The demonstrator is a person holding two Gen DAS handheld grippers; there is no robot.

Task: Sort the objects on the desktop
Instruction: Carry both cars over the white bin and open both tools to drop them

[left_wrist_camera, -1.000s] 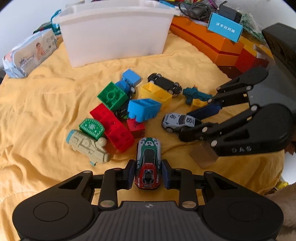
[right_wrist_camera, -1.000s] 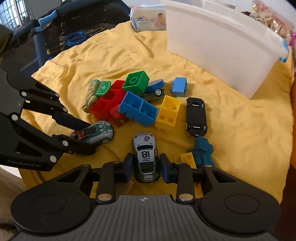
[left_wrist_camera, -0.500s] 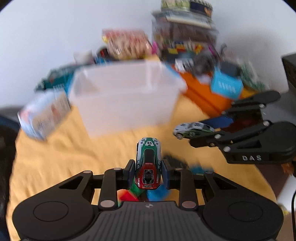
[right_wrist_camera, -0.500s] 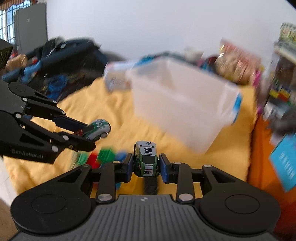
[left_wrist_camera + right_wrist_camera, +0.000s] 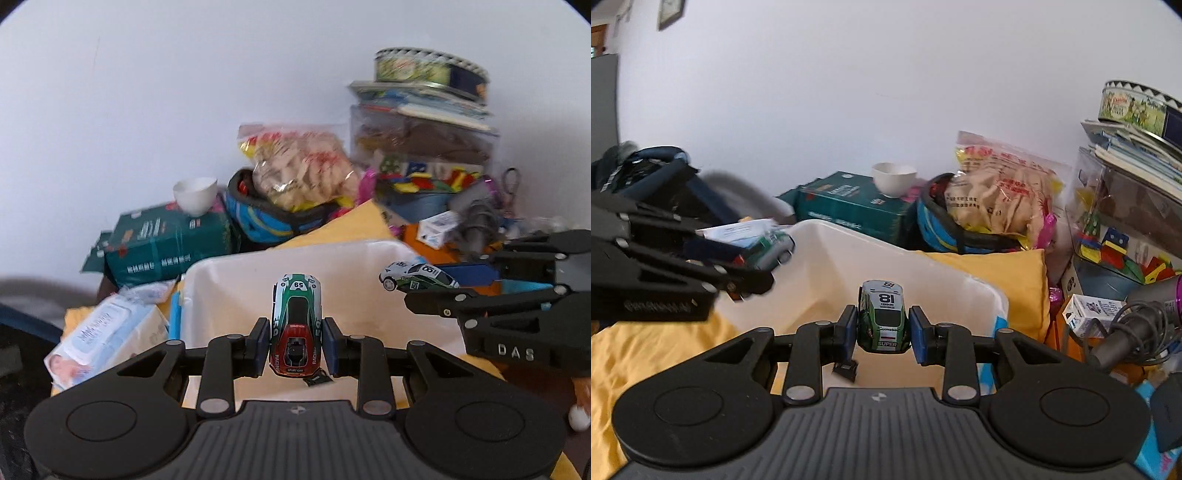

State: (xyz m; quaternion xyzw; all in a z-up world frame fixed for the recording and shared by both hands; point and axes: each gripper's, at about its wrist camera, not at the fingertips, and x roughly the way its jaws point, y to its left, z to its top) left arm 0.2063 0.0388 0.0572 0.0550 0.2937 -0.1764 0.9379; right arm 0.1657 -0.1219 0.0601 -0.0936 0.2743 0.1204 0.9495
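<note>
We hold left tool [image 5: 296,344] clamped on red-green car 59 [image 5: 296,328], right tool [image 5: 884,332] clamped on green-white car 18 [image 5: 884,319]. Both cars hang over white bin [image 5: 827,266] mouth, nose forward, likely so release drops them inside. Bin sits on yellow-covered surface, far edge.

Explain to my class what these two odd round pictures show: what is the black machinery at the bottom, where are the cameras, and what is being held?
There is no robot here. A person holds a black two-finger gripper in each hand, and each carries a wide-angle camera looking forward along its fingers, hence the round, bent pictures. In the left camera's view, the left gripper is shut on a green and red toy car marked 59. In the right camera's view, the right gripper is shut on a green and white toy car marked 18. Each view also shows the other gripper at its side. Both cars hang above a white plastic bin standing on a yellow cloth, with household clutter behind.
</note>
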